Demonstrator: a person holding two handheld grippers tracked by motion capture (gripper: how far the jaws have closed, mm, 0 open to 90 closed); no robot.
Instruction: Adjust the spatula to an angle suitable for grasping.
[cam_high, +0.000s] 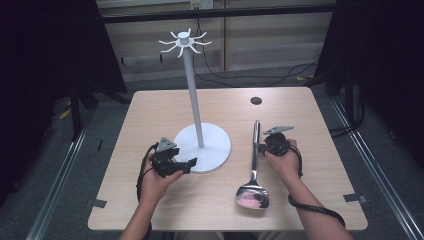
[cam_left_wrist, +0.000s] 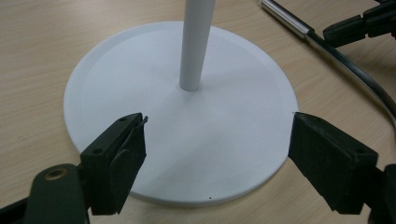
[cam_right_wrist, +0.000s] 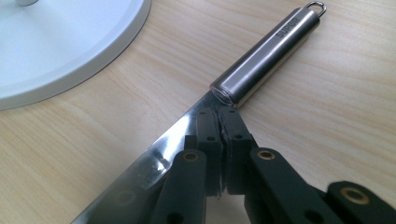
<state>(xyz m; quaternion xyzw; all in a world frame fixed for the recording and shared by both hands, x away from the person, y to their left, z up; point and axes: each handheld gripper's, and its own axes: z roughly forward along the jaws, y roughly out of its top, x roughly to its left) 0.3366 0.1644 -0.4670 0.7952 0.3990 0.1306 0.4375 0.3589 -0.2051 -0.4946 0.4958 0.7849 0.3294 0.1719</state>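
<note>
Showing one white stand (cam_high: 201, 141) at centre, one ladle (cam_high: 253, 172) at lower right; left gripper (cam_left_wrist: 217, 140) jaws apart, right gripper (cam_right_wrist: 221, 125) jaws clamped on the ladle.

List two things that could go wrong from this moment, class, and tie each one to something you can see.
The right gripper is shut on the flat neck of the long steel ladle, far from its heavy bowl, so the ladle may swing or slip if lifted. The left gripper stands open across the tall white hook stand's round base; a knock against its pole might tip it.
</note>
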